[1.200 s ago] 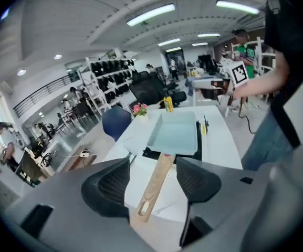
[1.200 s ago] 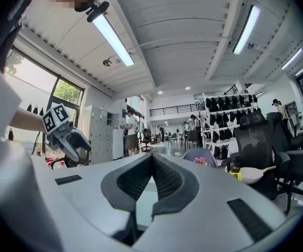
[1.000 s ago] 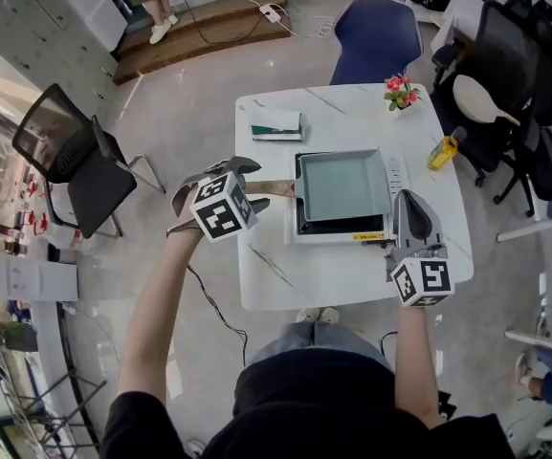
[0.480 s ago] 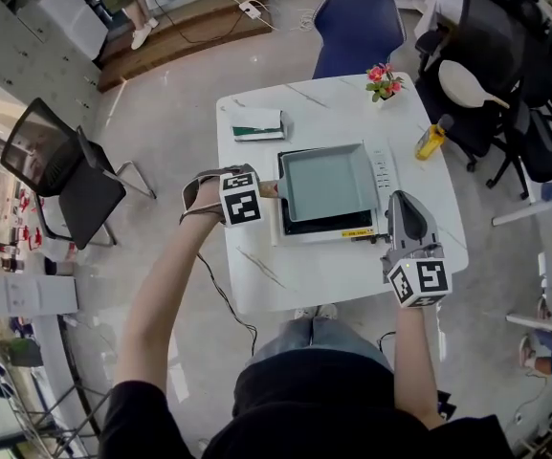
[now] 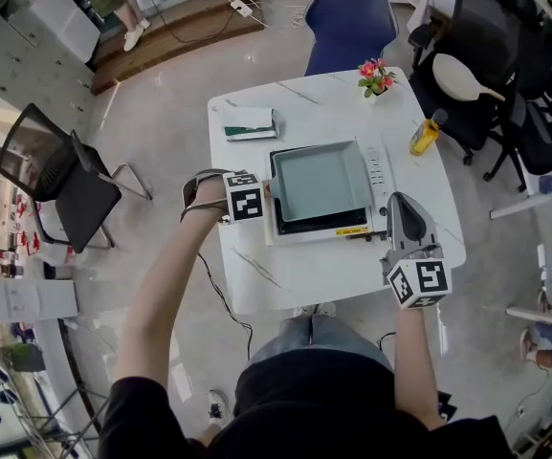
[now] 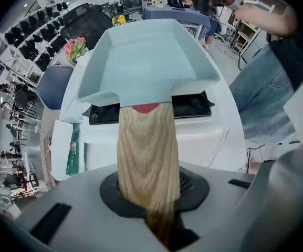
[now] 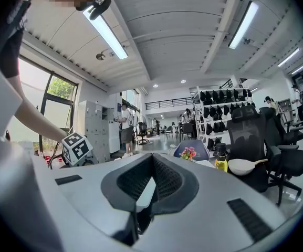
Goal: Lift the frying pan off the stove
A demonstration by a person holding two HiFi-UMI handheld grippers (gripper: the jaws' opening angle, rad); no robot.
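The left tool [image 6: 151,193] is closing its jaws on the wooden handle [image 6: 147,151] of the frying pan [image 5: 321,182], and the handle sits right between them. The square pan rests on the stove [image 5: 323,229] in the middle of the surface [image 5: 295,275], with its handle pointing at the left edge. The pan looks hard and maybe heavy at its far end, so it could tip. Hold the handle tight. The right tool [image 5: 405,220] is shut and empty, near the right edge.

Square grey-blue frying pan [image 5: 321,182] on stove [image 5: 314,234]
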